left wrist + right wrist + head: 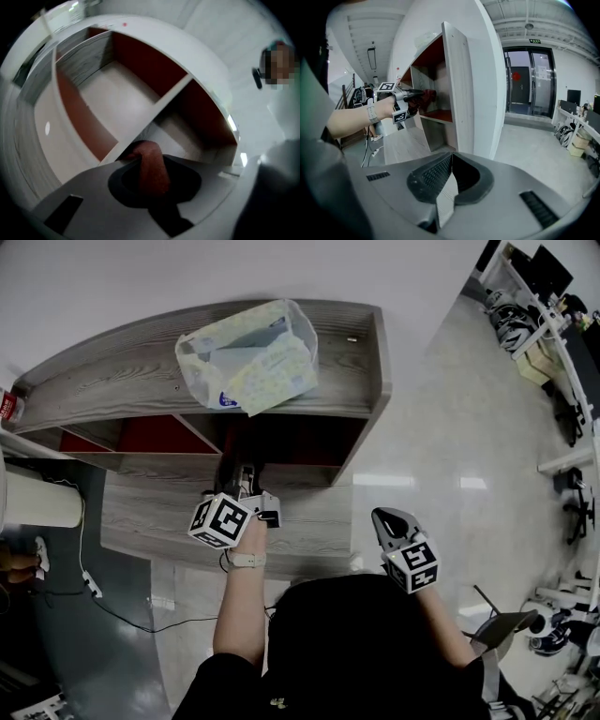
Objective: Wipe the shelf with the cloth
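We held the left gripper (242, 491) at the dark opening in the middle of the head view. Its jaws were clamped on the reddish cloth (151, 165), which sat bunched at the front edge of a divider of the shelf (131, 381), probably so the wad could be dragged along the boards inside. The right gripper (449, 180), jaws pressed together with nothing between them, hung at the lower right, clear of the work. A plastic bag (251, 352) lay on the shelf's top, upper centre.
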